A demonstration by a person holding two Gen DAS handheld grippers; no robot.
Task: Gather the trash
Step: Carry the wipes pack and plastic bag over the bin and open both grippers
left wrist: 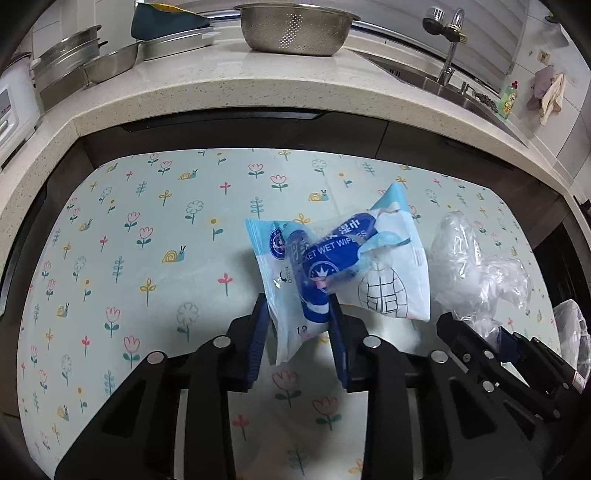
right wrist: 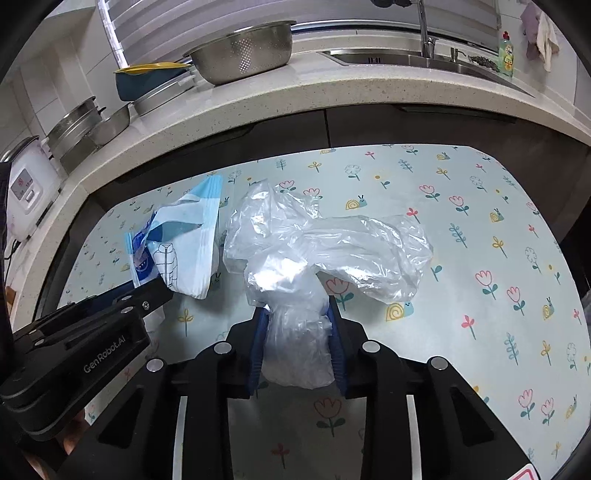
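While level — both claws (left wrist: pixel 300 306) (right wrist: pixel 297 314) laden.

Trash held over the table

Blue-and-white plastic wet-wipes packet (left wrist: pixel 332 266) between left gripper (left wrist: pixel 300 332) fingers; crumpled clear plastic bag (right wrist: pixel 295 295) between right gripper (right wrist: pixel 295 332) fingers, to its right.

A flower-patterned cloth (left wrist: pixel 147 258) covers the bench. Behind, on the speckled counter (left wrist: pixel 221 92), stand a steel colander (left wrist: pixel 295 29), stacked pans (left wrist: pixel 70 62) and a green bottle (left wrist: pixel 508 98).

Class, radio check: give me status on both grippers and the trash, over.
Left gripper shut on wet wipes packet. Right gripper shut on clear plastic bag. Both pieces held over floral tablecloth. No bin in view.
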